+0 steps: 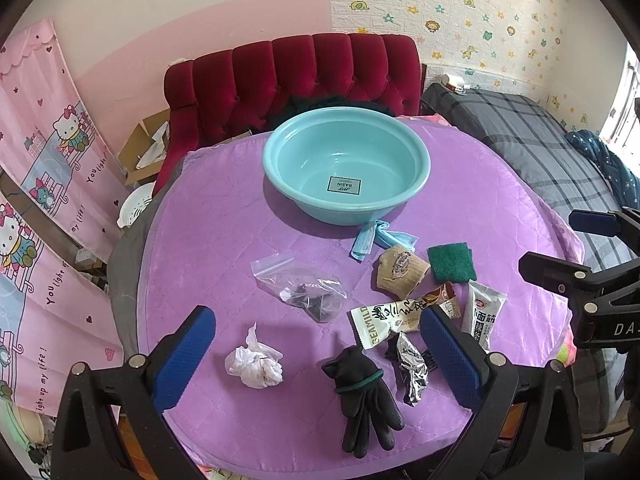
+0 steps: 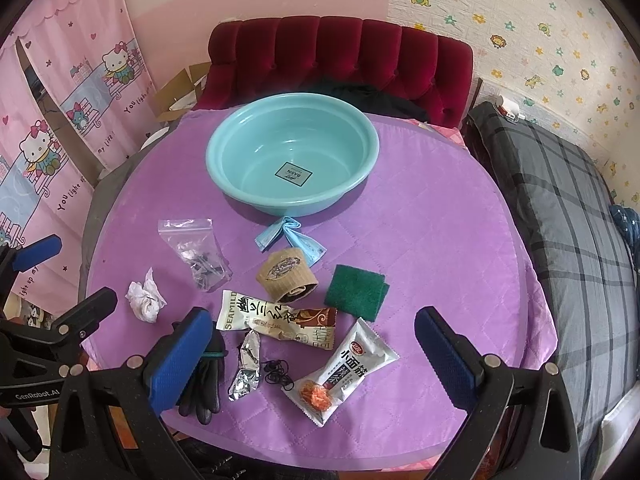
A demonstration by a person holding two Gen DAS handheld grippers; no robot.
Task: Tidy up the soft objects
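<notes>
An empty teal basin [image 1: 346,148] [image 2: 292,144] sits at the far side of the round purple table [image 1: 208,216] [image 2: 440,220]. In front of it lie a blue face mask [image 1: 380,238] [image 2: 290,234], a tan cup sleeve [image 1: 400,272] [image 2: 286,274], a green scouring pad [image 1: 450,262] [image 2: 356,290], a zip bag [image 1: 304,284] [image 2: 196,252], crumpled tissue [image 1: 254,364] [image 2: 145,296], snack packets [image 1: 394,318] [image 2: 344,368], foil [image 1: 412,368] [image 2: 246,364] and a black glove [image 1: 366,396] [image 2: 204,380]. My left gripper [image 1: 316,356] hovers open above the glove and tissue. My right gripper [image 2: 314,360] is open above the packets.
A red tufted chair [image 1: 296,76] [image 2: 340,56] stands behind the table. A bed with a grey plaid cover [image 1: 532,148] [image 2: 560,208] runs along the right. Pink cartoon curtains [image 1: 44,184] [image 2: 60,120] and a cardboard box [image 1: 146,148] are at the left.
</notes>
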